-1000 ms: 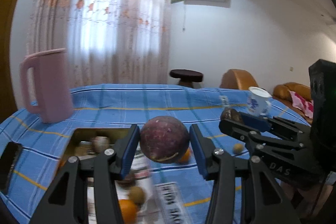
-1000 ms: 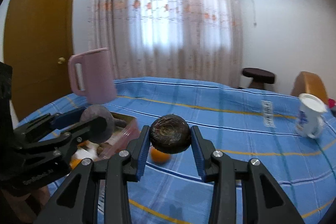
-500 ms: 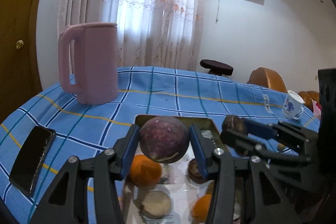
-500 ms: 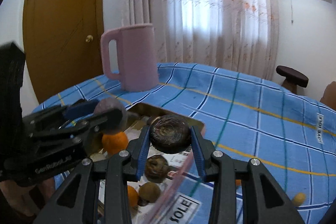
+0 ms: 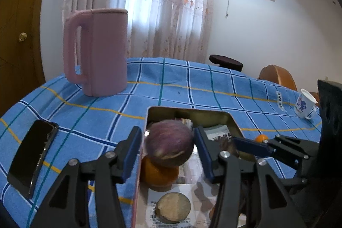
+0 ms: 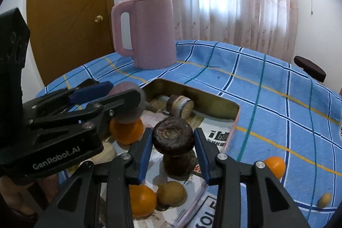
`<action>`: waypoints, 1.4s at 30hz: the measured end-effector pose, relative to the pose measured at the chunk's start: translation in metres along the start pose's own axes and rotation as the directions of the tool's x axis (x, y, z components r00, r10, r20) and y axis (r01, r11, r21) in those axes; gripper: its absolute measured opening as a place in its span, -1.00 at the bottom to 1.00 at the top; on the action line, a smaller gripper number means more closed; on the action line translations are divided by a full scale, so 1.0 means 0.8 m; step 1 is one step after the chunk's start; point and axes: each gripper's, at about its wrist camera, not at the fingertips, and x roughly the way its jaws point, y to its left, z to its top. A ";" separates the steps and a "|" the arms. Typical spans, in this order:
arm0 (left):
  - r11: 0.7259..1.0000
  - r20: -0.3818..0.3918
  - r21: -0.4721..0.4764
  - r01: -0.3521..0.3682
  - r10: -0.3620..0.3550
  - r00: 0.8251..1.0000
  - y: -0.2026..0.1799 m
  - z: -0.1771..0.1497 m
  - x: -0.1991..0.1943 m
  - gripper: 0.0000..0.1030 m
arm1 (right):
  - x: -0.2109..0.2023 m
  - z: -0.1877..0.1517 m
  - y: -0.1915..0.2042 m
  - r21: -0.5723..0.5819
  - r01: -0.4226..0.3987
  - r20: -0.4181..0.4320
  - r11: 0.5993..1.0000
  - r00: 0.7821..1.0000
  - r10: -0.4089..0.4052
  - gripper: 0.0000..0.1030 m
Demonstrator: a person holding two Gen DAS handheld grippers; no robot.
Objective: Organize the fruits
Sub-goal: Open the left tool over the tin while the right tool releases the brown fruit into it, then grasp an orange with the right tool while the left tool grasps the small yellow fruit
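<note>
Left of the left gripper (image 5: 168, 149), a black phone (image 5: 32, 155) lies flat on the blue checked tablecloth (image 5: 192, 87); a pink jug (image 5: 100, 52) stands upright ahead and to the left. The left gripper is clamped on a purple passion fruit (image 5: 170, 145), both blue pads touching its sides, held above the near left corner of the metal tray (image 5: 188, 110). Directly under that fruit sits an orange (image 5: 159, 174), and nearer the gripper a cut fruit half (image 5: 172, 207) lies on the printed paper lining. The right gripper (image 6: 173, 145) is closed on a dark wrinkled passion fruit (image 6: 173, 138), held over the tray's near right part, above another dark fruit (image 6: 178, 166). Below its left finger lie a second orange (image 6: 142, 200) and a brownish-green fruit (image 6: 172, 192); ahead, a sliced fruit (image 6: 180, 105) rests by the far wall. To its right, outside the tray, a small orange (image 6: 275, 166) and a small yellowish fruit (image 6: 324, 200) lie on the cloth. A white mug (image 5: 304, 103) stands far right of the left gripper.
</note>
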 end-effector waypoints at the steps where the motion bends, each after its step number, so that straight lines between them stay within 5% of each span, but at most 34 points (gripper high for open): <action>1: 1.000 0.007 -0.001 0.002 -0.002 1.000 0.000 0.001 -0.002 0.32 | -0.004 -0.001 0.000 -0.003 0.010 0.011 1.000 1.000 -0.010 0.16; 7: 1.000 0.072 -0.024 -0.004 0.006 0.997 -0.004 0.009 -0.022 0.83 | -0.047 -0.008 -0.025 0.044 0.042 0.067 0.998 0.997 -0.045 0.21; 10: 1.000 0.074 -0.026 -0.010 0.012 0.997 -0.011 0.008 -0.021 0.92 | -0.074 -0.015 -0.056 0.093 0.093 0.091 0.991 0.991 -0.101 0.21; 16: 1.000 0.048 0.006 -0.010 0.010 0.999 -0.032 0.005 -0.013 0.94 | -0.074 -0.030 -0.121 0.186 0.247 -0.005 0.951 0.968 -0.251 0.21; 26: 0.999 0.023 0.038 -0.030 0.029 0.999 -0.043 0.008 -0.004 0.97 | -0.018 -0.032 -0.128 0.171 0.221 -0.138 0.960 0.970 -0.199 0.19; 30: 0.999 0.022 0.037 -0.027 0.026 0.999 -0.045 0.011 -0.006 0.97 | 0.005 -0.029 -0.131 0.168 0.233 -0.217 0.958 0.957 -0.195 -0.20; 37: 0.997 0.037 0.075 0.025 -0.028 0.999 -0.077 0.021 -0.013 0.97 | -0.041 -0.040 -0.142 0.211 0.248 -0.126 0.946 0.966 -0.225 -0.22; 42: 0.984 -0.015 0.112 0.137 -0.136 0.991 -0.129 0.019 -0.005 1.00 | -0.102 -0.064 -0.183 0.251 0.377 -0.082 0.892 0.926 -0.368 -0.22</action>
